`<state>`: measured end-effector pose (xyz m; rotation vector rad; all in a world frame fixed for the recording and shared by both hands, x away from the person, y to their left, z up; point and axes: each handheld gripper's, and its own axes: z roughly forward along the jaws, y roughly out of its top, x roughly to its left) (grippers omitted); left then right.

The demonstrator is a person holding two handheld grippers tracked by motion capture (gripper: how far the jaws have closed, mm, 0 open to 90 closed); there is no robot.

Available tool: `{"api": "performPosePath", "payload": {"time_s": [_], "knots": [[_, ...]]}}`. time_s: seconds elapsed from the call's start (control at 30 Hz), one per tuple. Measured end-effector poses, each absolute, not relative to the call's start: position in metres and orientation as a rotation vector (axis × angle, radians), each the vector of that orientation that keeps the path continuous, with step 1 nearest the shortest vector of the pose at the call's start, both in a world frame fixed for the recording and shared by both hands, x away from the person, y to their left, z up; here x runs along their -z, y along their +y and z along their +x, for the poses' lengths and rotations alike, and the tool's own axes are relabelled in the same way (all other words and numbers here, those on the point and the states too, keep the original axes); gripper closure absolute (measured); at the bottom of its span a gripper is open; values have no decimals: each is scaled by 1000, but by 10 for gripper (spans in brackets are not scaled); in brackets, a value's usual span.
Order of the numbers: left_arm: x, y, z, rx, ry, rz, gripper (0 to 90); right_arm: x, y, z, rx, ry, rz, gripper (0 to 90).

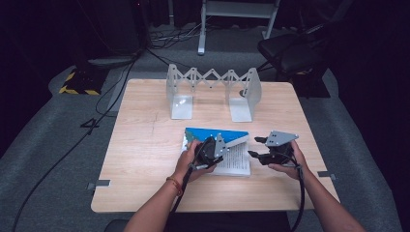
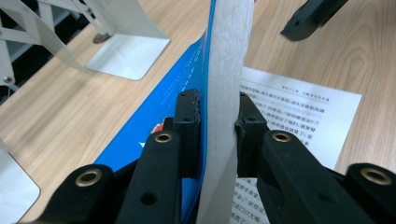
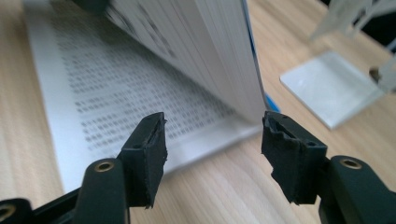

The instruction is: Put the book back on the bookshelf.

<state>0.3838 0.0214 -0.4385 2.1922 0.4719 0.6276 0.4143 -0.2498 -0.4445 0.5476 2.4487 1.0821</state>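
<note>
worktop [image 1: 145, 145]: bore an expanding metal bookend rack [image 1: 212, 92] at the far side | book [image 1: 232, 159]: lay open near me, blue cover and a wad of pages lifted | my left claw [image 2: 219, 126]: clenched on that wad | my right claw [image 3: 212, 140]: released, just beside the book's edge

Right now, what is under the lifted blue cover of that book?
Under the blue cover, clamped with a block of pages by the left gripper, lies an open printed page. The pages beneath it are hidden.
</note>
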Motion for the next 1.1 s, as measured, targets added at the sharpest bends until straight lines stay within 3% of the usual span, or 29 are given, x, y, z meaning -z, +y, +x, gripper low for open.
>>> {"api": "performPosePath", "payload": {"time_s": [0.27,0.73,0.87,1.1], "knots": [[425,43,384,-593,505,2071,763,468,-254,434,-996,2495,635,424],[420,55,382,-582,486,2032,763,496,-250,455,-1056,2559,749,435],[421,56,383,-561,482,2024,762,494,-246,452,-1154,2547,757,523],[422,61,384,-452,475,2038,746,475,-249,448,-1435,2450,774,597]]}}
